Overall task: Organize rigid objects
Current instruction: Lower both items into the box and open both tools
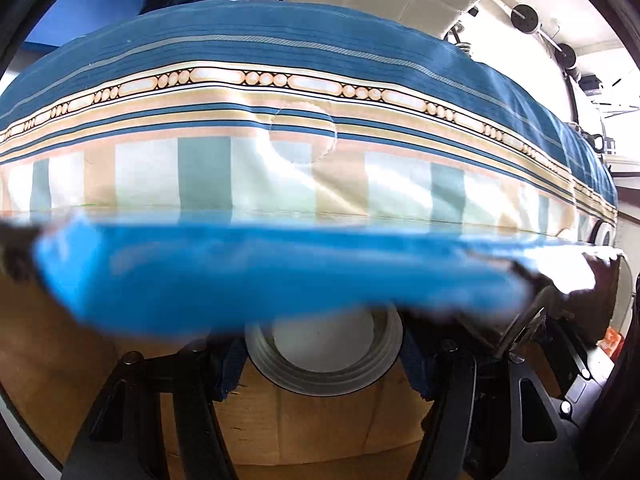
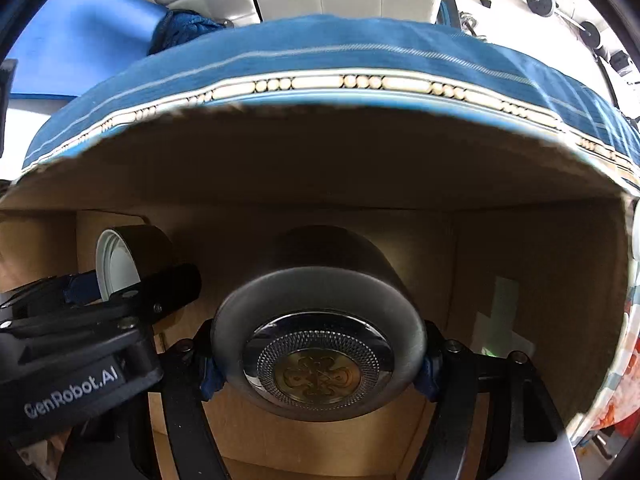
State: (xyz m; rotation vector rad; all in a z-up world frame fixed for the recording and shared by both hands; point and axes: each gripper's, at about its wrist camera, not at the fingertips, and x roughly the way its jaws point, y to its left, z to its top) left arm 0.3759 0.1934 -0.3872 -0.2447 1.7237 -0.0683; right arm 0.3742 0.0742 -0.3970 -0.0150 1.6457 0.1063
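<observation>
Both tongs are closed on a cylinder each, and I have them pointing down into the same cardboard box (image 2: 500,240). Right tongs (image 2: 318,364) clamp a dark canister (image 2: 320,320) by its sides, blue pads pressing left and right, its ornate metal cap facing my camera. So its long axis runs along the line the tongs point, straight toward the box floor. Left tongs (image 1: 324,356) hold a white-mouthed jar (image 1: 324,344) the same way, pads on either flank, open end toward the lens; in the right view that jar (image 2: 118,256) sits to the canister's left, near the left wall.

What matters to me now is the gap between the two. The left tongs' body crosses just beside the canister, so they are crowded on that side, while the right half of the floor looks bare apart from a pale tape strip (image 2: 500,316). I judge the canister should go down upright and a little rightward, clear of the jar. A blurred blue flap (image 1: 260,272) hides the box floor in my left view.
</observation>
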